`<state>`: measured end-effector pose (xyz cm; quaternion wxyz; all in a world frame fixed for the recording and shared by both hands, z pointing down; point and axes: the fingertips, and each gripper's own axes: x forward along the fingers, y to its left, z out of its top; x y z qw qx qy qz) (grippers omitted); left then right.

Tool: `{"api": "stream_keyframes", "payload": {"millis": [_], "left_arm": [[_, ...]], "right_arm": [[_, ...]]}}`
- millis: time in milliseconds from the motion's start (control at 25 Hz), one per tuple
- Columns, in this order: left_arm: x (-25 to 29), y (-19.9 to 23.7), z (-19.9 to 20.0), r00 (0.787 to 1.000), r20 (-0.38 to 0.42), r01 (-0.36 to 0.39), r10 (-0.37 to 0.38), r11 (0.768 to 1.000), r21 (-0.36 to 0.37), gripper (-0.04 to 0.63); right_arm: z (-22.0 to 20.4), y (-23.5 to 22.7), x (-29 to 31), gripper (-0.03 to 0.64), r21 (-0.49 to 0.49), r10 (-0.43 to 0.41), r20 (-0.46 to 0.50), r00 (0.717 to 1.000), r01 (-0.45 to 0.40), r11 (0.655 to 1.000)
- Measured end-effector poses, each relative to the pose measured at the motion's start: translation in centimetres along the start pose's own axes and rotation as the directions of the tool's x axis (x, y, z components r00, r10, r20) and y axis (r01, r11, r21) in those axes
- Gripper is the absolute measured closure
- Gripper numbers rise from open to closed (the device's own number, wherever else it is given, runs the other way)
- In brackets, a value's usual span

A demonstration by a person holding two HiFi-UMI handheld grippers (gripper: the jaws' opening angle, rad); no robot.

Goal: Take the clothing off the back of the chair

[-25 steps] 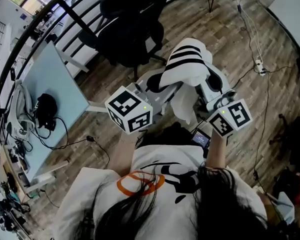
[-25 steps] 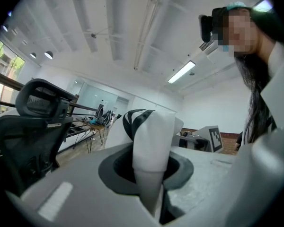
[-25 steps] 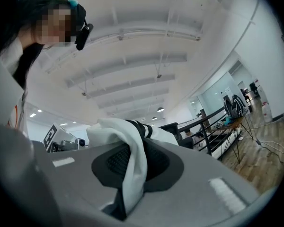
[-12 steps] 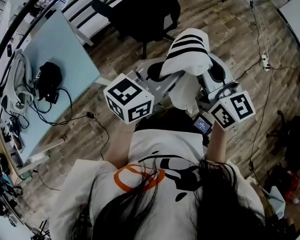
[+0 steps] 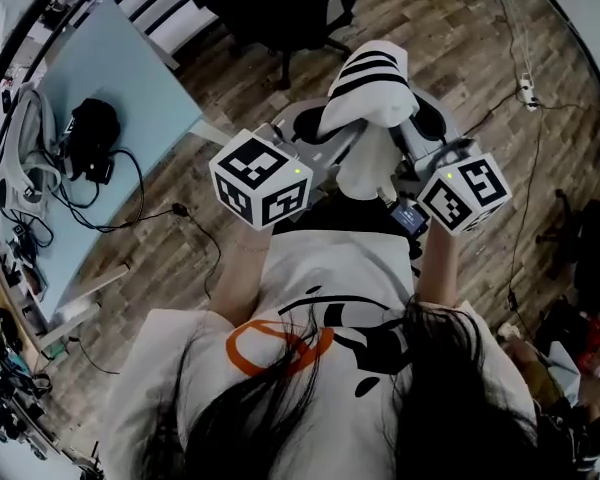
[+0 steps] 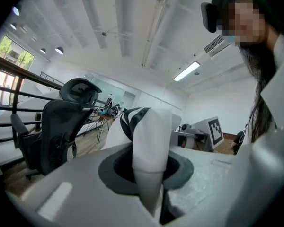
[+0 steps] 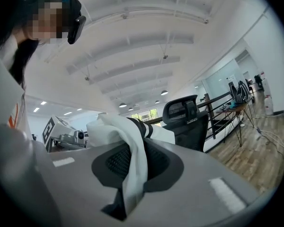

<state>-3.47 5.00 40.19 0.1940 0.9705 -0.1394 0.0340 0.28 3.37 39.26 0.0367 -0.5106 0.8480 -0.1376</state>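
Note:
The clothing (image 5: 372,80), a white garment with black stripes, hangs bunched in the air between my two grippers, off the black office chair (image 5: 270,3) at the top of the head view. My left gripper (image 5: 325,136) is shut on one fold of it and my right gripper (image 5: 412,138) on another. In the left gripper view the white cloth (image 6: 150,136) is pinched where the left gripper (image 6: 152,195) closes, with the chair (image 6: 54,126) to the left beyond. The right gripper view shows cloth (image 7: 130,145) clamped in the right gripper (image 7: 125,197), and the chair (image 7: 187,119) stands behind.
A light blue table (image 5: 120,88) stands at the left with a black device (image 5: 88,153) and cables on it. A power strip (image 5: 525,90) and cords lie on the wooden floor at the right. A dark railing runs behind the chair.
Both grippers have carried the striped garment away from the chair and closer to the person's body. The chair now sits farther up in the head view.

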Motion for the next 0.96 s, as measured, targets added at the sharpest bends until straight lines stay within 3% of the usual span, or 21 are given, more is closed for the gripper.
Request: {"api": "stream_keyframes", "payload": {"millis": [960], "left_arm": [[-0.9, -1.7, -0.7, 1.000, 0.016, -0.019, 0.019, 1.000, 0.002, 0.425]], "right_arm": [[-0.2, 1.4, -1.5, 0.552, -0.012, 0.006, 0.001, 1.000, -0.006, 1.000]]}}
